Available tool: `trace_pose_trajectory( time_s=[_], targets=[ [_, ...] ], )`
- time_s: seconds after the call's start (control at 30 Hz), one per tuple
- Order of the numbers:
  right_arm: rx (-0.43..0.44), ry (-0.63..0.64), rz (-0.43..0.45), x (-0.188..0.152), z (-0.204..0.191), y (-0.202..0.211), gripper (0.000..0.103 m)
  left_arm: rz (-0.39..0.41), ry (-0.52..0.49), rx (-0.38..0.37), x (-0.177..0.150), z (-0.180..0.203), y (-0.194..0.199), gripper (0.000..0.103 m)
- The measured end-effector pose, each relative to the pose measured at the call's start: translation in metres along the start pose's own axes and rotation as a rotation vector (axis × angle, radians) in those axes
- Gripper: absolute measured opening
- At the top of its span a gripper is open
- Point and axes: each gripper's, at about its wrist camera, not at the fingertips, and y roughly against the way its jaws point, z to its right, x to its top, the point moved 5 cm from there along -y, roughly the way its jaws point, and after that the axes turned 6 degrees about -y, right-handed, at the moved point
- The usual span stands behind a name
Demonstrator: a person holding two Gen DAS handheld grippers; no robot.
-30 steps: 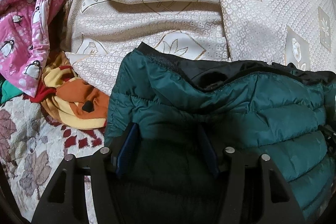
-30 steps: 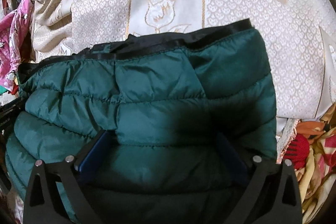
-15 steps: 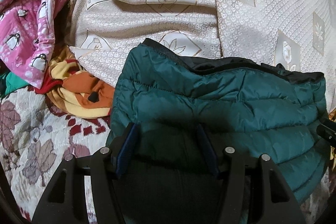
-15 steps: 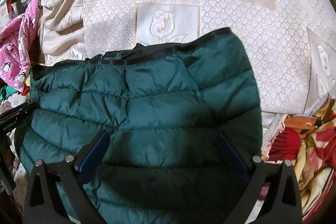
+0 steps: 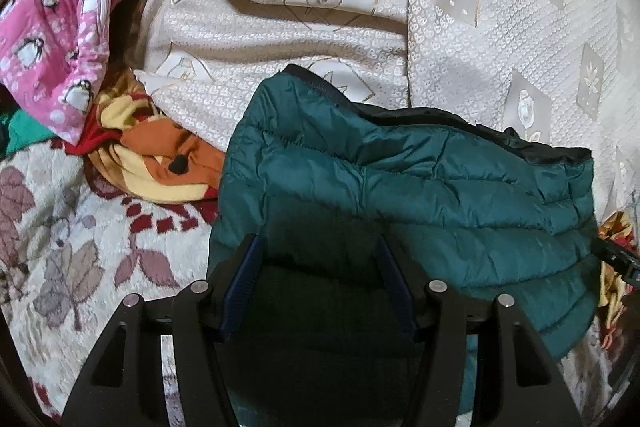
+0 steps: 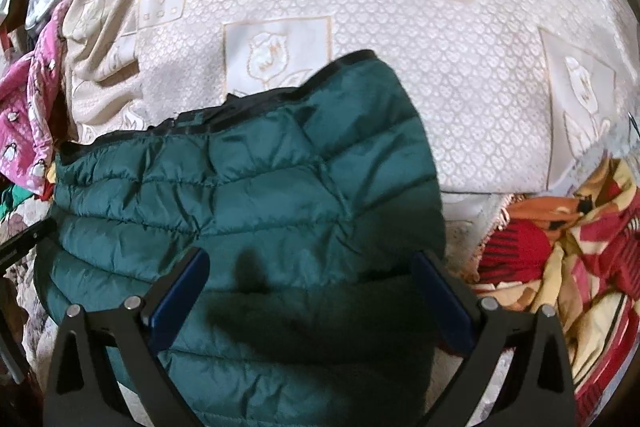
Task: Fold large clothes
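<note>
A dark green quilted puffer jacket [image 5: 420, 195] with black trim lies folded on a cream patterned bedspread [image 5: 480, 27]; it also shows in the right wrist view [image 6: 248, 195]. My left gripper [image 5: 320, 247] is open above the jacket's left part, its blue-padded fingers [image 5: 244, 279] spread over the fabric. My right gripper [image 6: 312, 259] is open wide above the jacket's right part, holding nothing. The tip of the right gripper shows at the left wrist view's right edge [image 5: 616, 259].
A pink penguin-print garment [image 5: 52, 27] lies at the left. An orange, yellow and red cloth [image 5: 160, 167] sits beside the jacket, and another [image 6: 560, 247] at the right. A floral blanket [image 5: 60, 247] covers the near left.
Both grippers have pulled back and up from the jacket, so more bedspread and surrounding cloth show. The jacket has settled flatter on the bed.
</note>
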Motion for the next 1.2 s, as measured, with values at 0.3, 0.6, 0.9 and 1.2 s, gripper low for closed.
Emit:
trace_pose_trajectory(
  time_s=[0.3,0.6,0.9,1.2],
  targets=[
    [-0.010,-0.039,-0.040,-0.003,0.023,-0.004,0.103,-0.018,0.183,-0.225,-0.010,-0.034,0.008,0.038],
    [0.087,-0.212,-0.118,-0.005,0.066,-0.038,0.103,0.009,0.323,-0.411,-0.021,-0.060,-0.002,0.054],
    [0.211,-0.184,-0.175,0.002,0.058,-0.078,0.103,-0.011,0.334,-0.540,-0.024,-0.065,-0.023,0.064],
    [0.309,-0.201,-0.208,0.004,0.053,-0.097,0.103,-0.058,0.472,-0.578,-0.026,-0.098,-0.042,0.071]
  ],
)
